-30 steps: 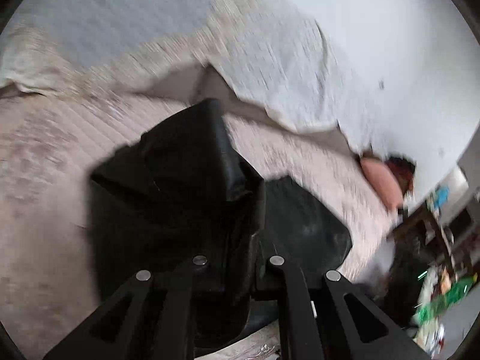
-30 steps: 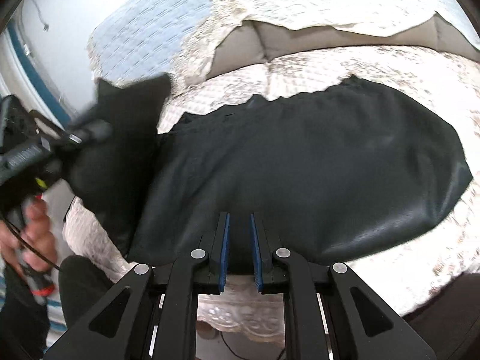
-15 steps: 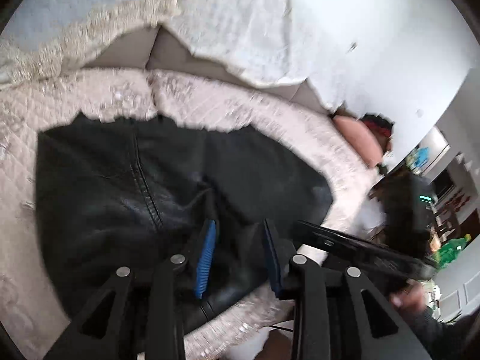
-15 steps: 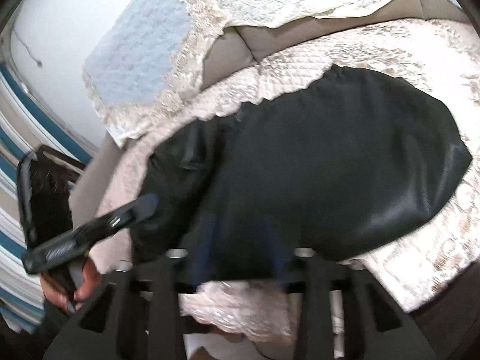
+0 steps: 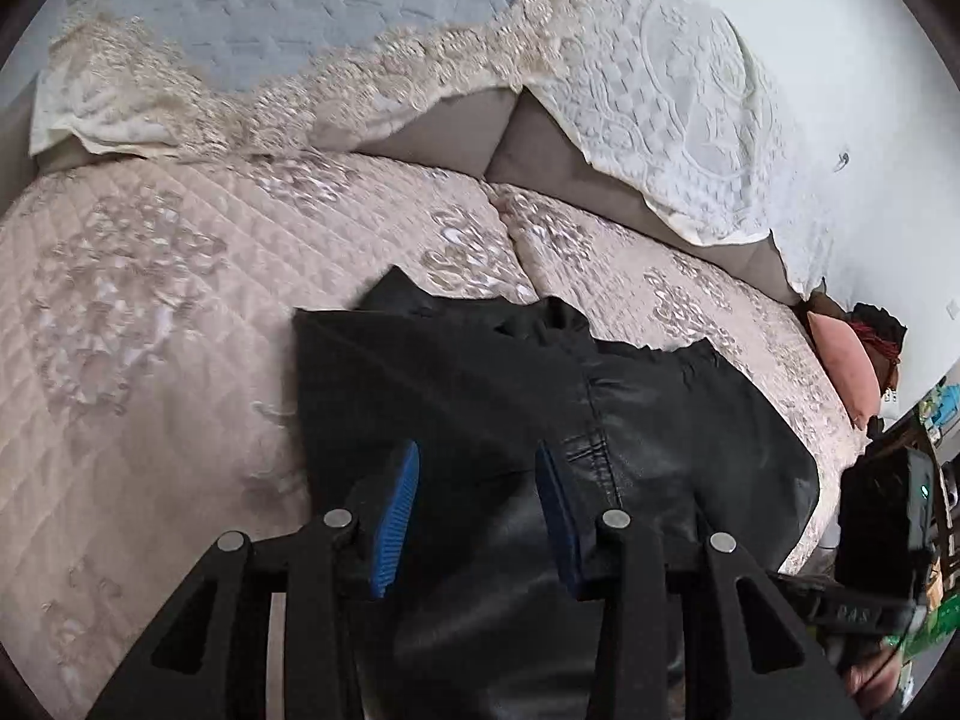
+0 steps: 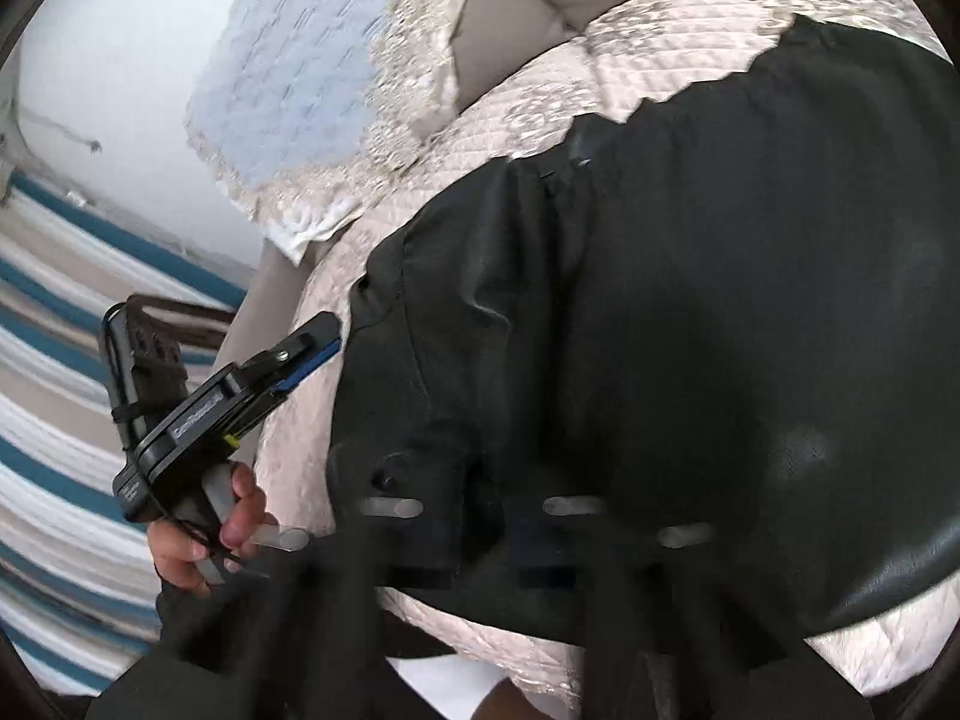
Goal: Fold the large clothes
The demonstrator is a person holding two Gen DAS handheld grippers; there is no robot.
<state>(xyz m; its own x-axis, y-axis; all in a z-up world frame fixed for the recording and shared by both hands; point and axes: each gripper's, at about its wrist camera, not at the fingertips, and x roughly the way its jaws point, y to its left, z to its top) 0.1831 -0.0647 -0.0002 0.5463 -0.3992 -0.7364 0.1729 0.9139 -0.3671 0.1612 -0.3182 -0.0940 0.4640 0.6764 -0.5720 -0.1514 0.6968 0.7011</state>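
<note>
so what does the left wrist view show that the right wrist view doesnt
Only the left wrist view: the left gripper seen from behind, open above the black garment, nothing between its blue pads; a pink cushion at the sofa's far end; the right gripper's body at the edge.

Only the right wrist view: the left gripper from the side, the hand holding it, and a striped blue and white surface. The right gripper itself is a motion blur.

Both: the garment lying on the quilted cover and the lace throw.
</note>
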